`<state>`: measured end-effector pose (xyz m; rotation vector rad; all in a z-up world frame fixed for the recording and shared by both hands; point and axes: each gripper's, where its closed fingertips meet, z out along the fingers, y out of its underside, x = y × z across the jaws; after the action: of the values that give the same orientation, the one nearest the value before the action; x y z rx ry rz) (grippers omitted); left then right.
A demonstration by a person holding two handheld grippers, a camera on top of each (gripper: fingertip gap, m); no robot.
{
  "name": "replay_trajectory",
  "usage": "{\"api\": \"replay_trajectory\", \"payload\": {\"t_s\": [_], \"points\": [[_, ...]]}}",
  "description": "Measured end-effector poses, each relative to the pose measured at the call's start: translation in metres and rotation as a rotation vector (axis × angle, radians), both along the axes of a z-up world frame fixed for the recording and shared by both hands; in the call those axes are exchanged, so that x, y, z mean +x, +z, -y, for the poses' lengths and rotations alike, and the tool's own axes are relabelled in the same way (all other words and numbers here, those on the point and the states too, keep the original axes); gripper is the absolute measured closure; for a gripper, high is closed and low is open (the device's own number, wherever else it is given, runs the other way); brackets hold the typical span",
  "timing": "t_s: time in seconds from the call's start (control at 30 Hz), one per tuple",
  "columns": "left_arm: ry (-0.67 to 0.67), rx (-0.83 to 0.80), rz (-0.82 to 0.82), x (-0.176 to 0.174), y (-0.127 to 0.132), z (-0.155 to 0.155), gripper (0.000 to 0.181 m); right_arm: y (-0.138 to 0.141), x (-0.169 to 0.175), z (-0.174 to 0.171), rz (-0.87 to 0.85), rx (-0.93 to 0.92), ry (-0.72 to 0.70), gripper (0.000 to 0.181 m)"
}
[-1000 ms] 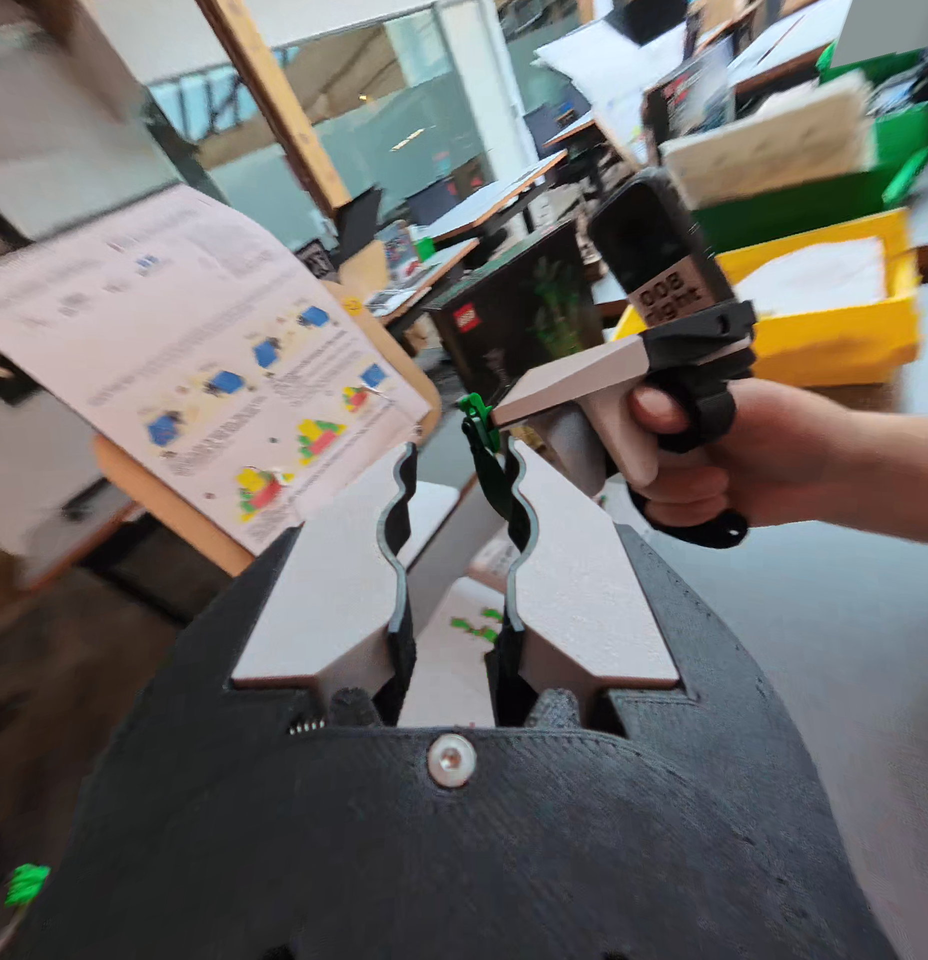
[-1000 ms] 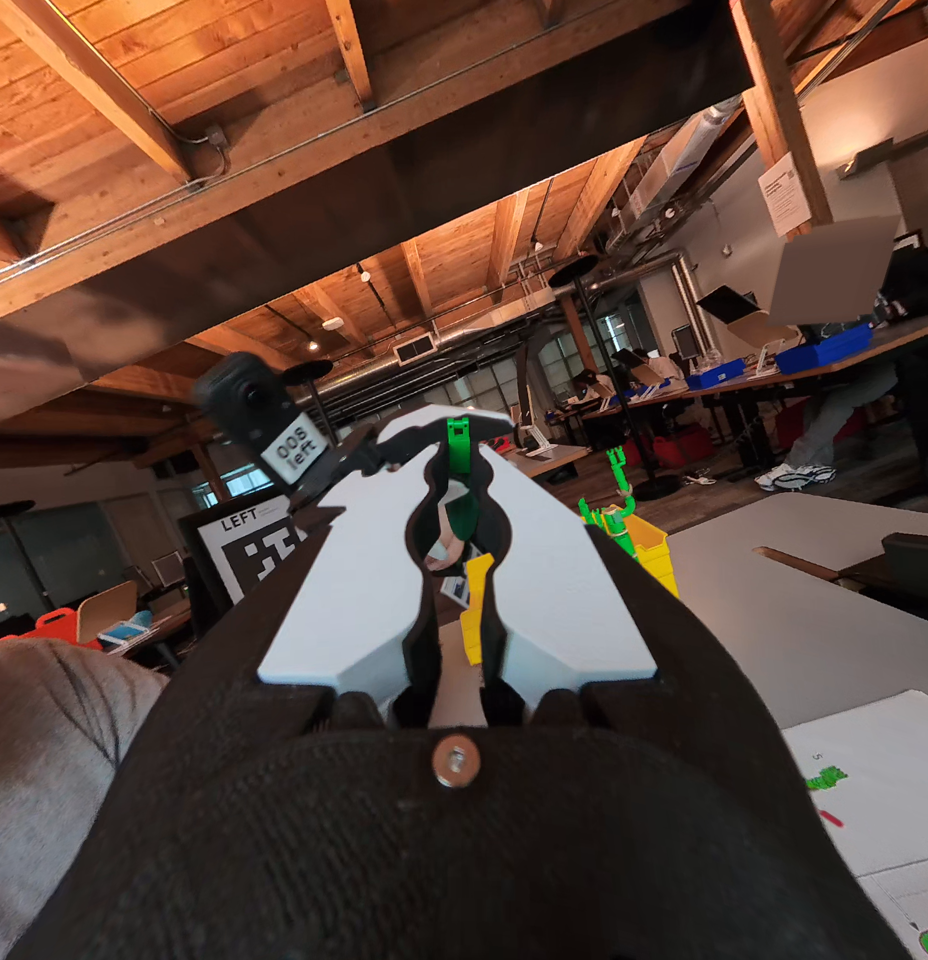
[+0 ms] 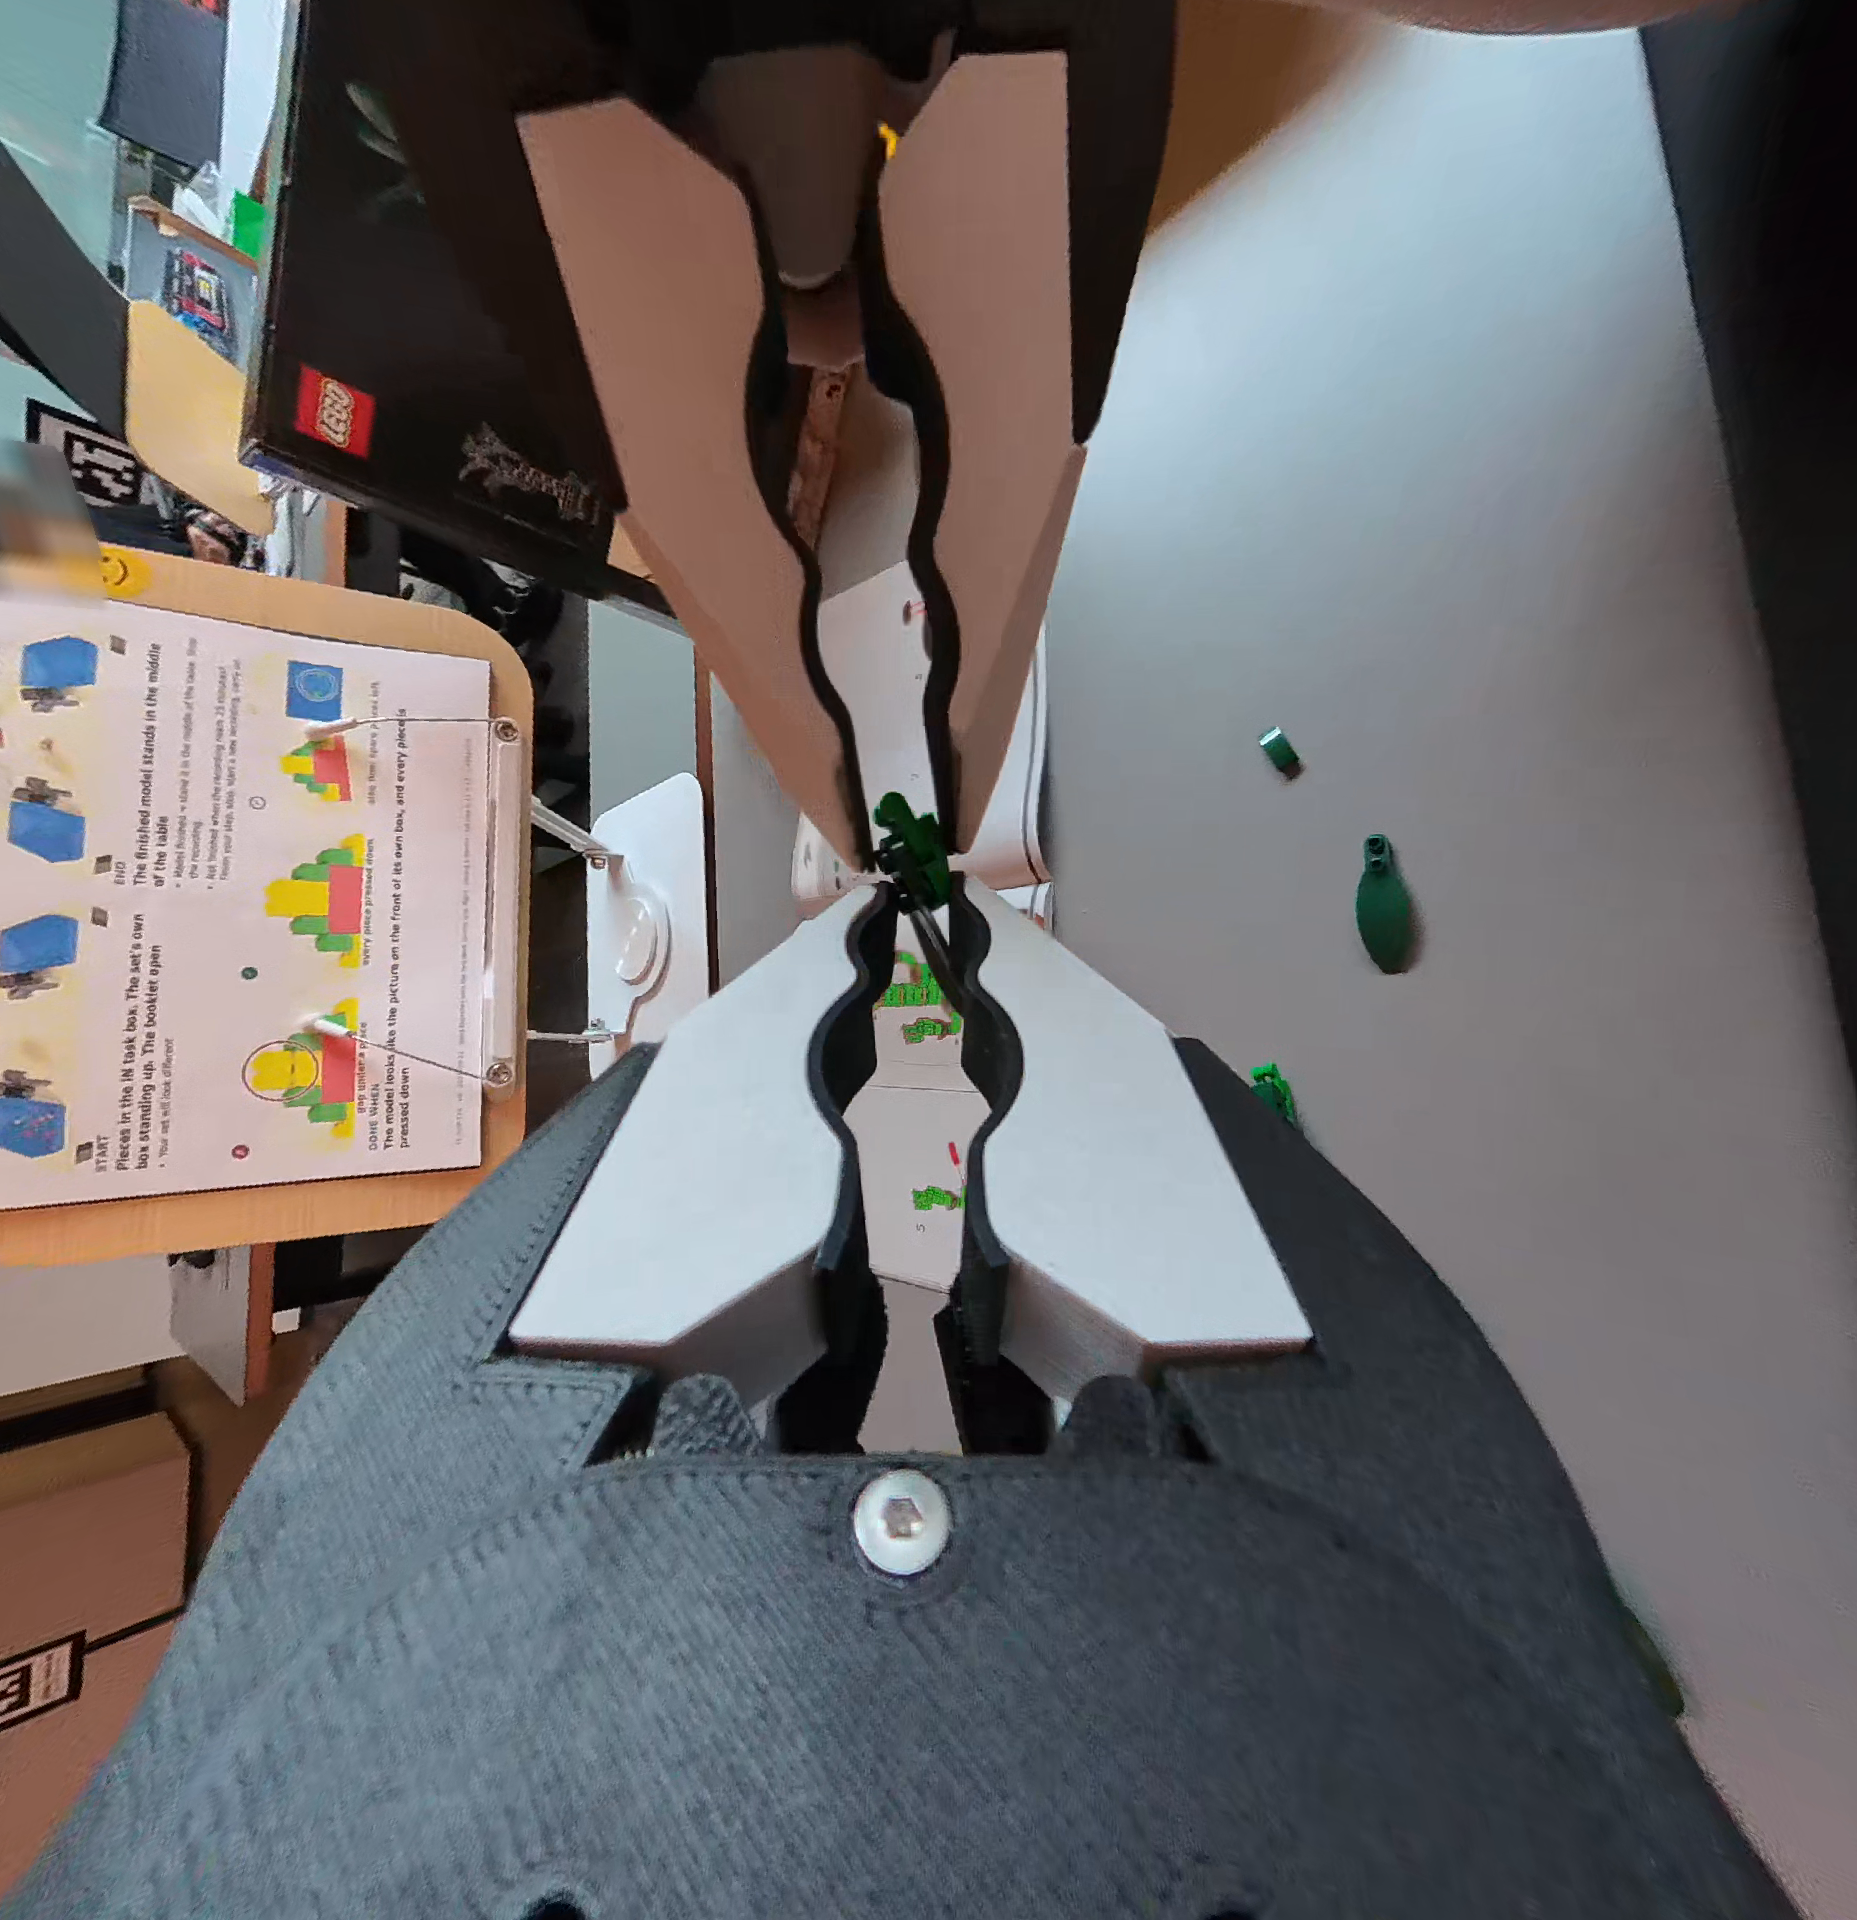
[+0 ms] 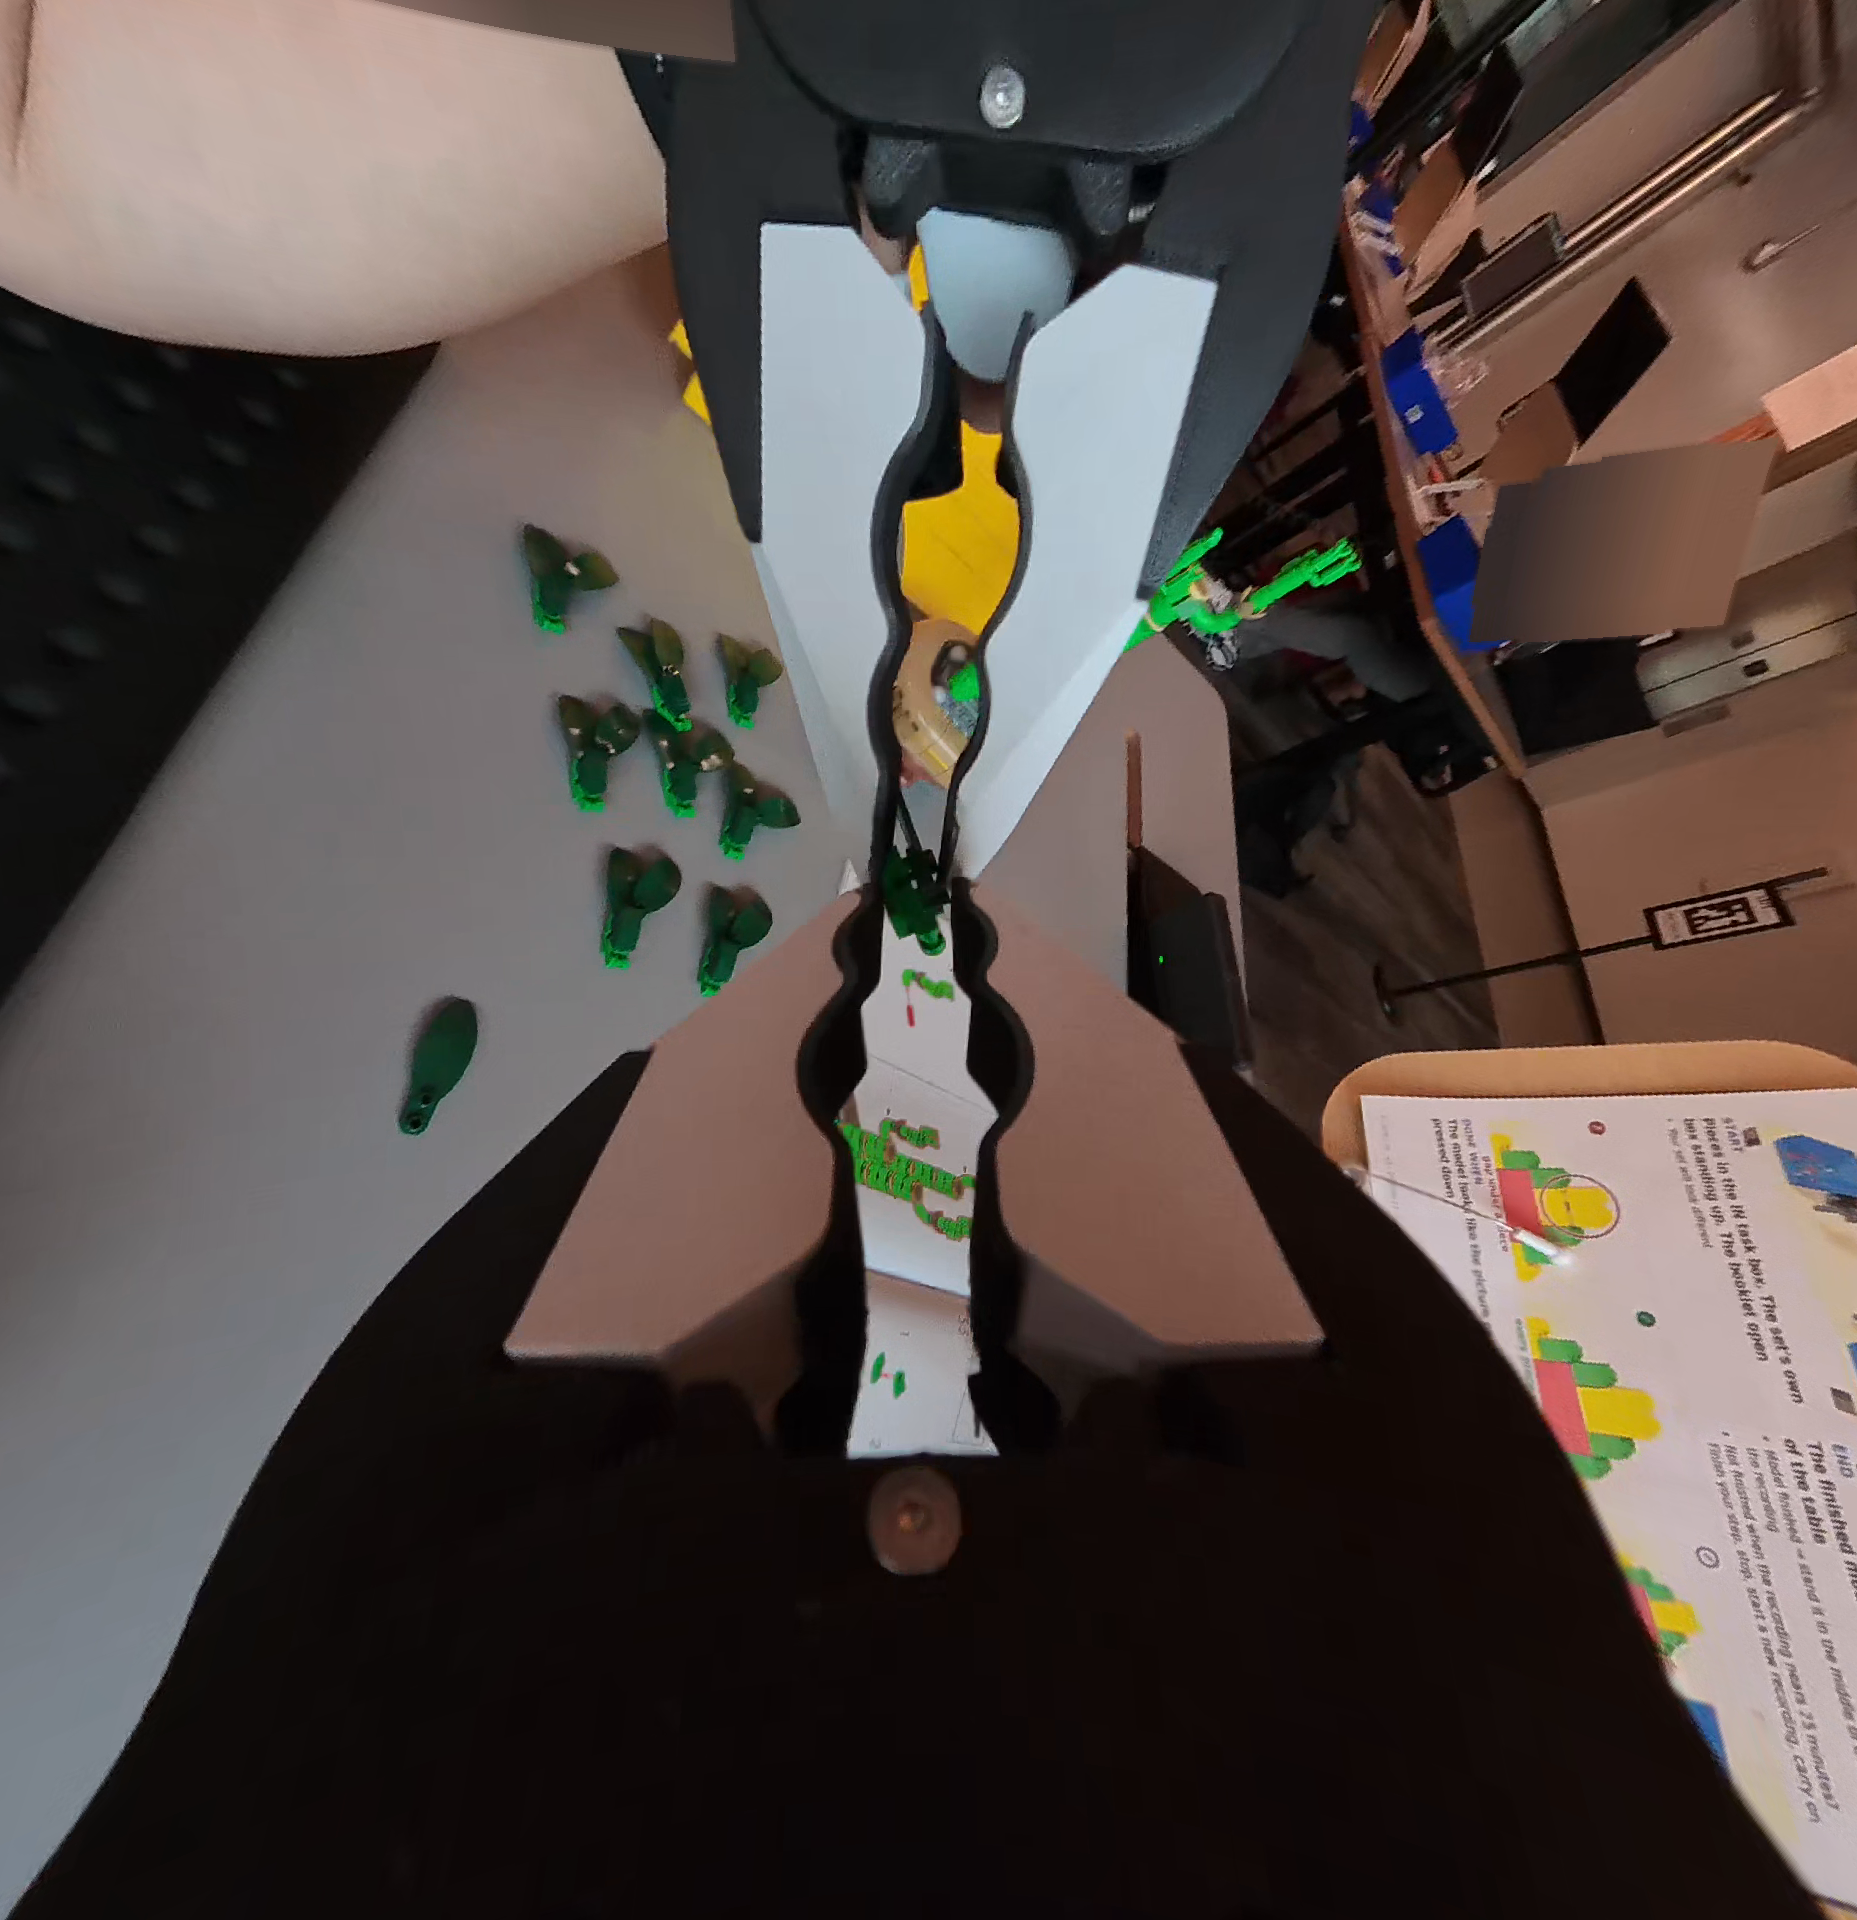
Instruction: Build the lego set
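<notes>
Between the meeting fingertips of both grippers sits a small dark green lego piece (image 3: 911, 844), held in the air above the grey table (image 3: 1423, 520). Left gripper (image 3: 908, 894): fingers nearly closed, tips pinching the near end of the piece, with a thin dark stem running back between the pads. Right gripper (image 4: 908, 894): fingers likewise drawn close, tips gripping the opposite end of the same piece. The two grippers point tip to tip; each appears in the other's view, entering from the top edge.

Left of the right gripper's fingers, a cluster of assembled green leaf sprigs (image 4: 664, 748) lies on the table, and a single dark green leaf (image 4: 438, 1062) lies nearer, apart from the cluster. Right of the left gripper's fingers lie a single leaf (image 3: 1383, 904) and, beyond it, a small green tile (image 3: 1281, 750). Beneath both finger gaps lies an open booklet (image 4: 919, 1174). Left of the left fingers, a printed instruction sheet (image 3: 228, 914) is clipped to a wooden board, and the dark set box (image 3: 415, 312) stands beyond it.
</notes>
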<state>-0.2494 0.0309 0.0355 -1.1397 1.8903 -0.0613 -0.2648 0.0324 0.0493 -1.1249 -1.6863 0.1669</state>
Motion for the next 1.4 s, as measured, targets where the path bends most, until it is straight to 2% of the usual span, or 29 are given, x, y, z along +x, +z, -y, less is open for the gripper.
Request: {"api": "replay_trajectory", "payload": {"t_s": [0.03, 0.13, 0.37, 0.57, 0.97, 1.27, 1.4], "points": [[-0.005, -0.004, -0.001, 0.001, 0.000, 0.001, 0.173, -0.001, 0.001, 0.000, 0.010, 0.002, -0.005, 0.171], [-0.005, -0.022, 0.008, 0.003, 0.000, 0.001, 0.173, -0.002, 0.002, 0.000, 0.034, 0.007, -0.025, 0.172], [-0.035, 0.045, 0.172, 0.008, 0.028, 0.002, 0.174, 0.024, 0.010, 0.001, -0.064, 0.024, -0.052, 0.172], [-0.043, 0.112, 0.170, 0.011, 0.032, 0.002, 0.174, 0.026, 0.014, 0.002, -0.034, 0.070, -0.080, 0.172], [-0.040, 0.083, 0.214, 0.014, 0.047, 0.005, 0.176, 0.041, 0.019, 0.007, -0.040, 0.138, -0.111, 0.174], [-0.042, 0.141, 0.242, 0.012, 0.057, 0.010, 0.176, 0.051, 0.017, 0.013, -0.037, 0.235, -0.119, 0.174], [-0.066, 0.336, 0.302, 0.011, 0.072, 0.012, 0.176, 0.066, 0.015, 0.016, -0.138, 0.248, -0.092, 0.172]]}}
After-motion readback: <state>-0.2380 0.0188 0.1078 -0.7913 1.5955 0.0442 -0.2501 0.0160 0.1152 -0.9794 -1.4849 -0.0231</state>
